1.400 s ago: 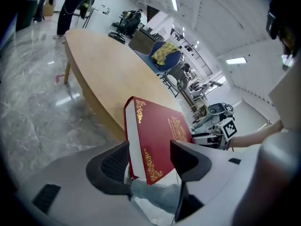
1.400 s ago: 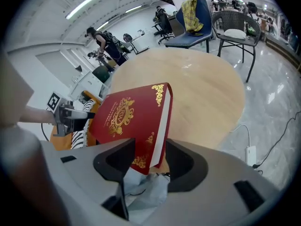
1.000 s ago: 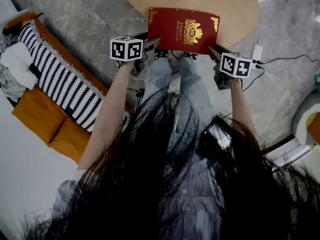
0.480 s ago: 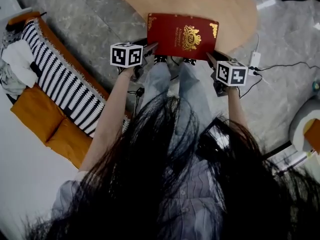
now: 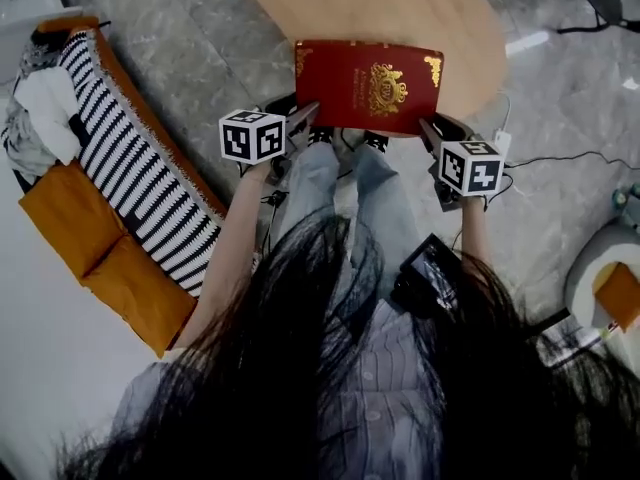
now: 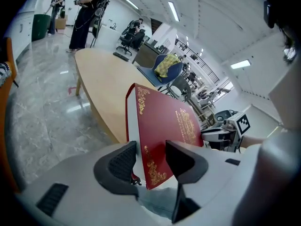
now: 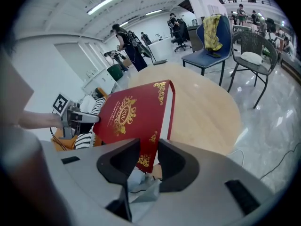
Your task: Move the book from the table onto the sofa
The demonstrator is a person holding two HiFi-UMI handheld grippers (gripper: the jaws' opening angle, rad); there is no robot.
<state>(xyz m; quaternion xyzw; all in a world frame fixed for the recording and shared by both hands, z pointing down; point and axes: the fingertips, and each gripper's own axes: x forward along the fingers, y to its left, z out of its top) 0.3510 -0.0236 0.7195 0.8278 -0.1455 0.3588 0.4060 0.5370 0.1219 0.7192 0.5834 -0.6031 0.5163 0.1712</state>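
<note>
A dark red book [image 5: 367,85] with gold ornament is held above the near edge of the oval wooden table [image 5: 400,8]. My left gripper [image 5: 305,113] grips its near left corner and my right gripper [image 5: 432,128] its near right corner. Both pairs of jaws have just been closing, with the book between them. In the left gripper view the pads press the book [image 6: 164,131] at the left gripper [image 6: 149,160]. The right gripper view shows the book [image 7: 134,114] pinched in the right gripper [image 7: 148,159]. The orange sofa [image 5: 60,218] lies to the left.
A black-and-white striped blanket [image 5: 140,178] and a white cloth [image 5: 45,118] lie on the sofa. A white adapter with a cable [image 5: 505,138] sits on the marble floor at the right. Chairs [image 7: 209,46] stand beyond the table, with people farther off.
Both grippers have closed on the book's near corners and risen with it. The book now hangs clear of the table's near edge.
</note>
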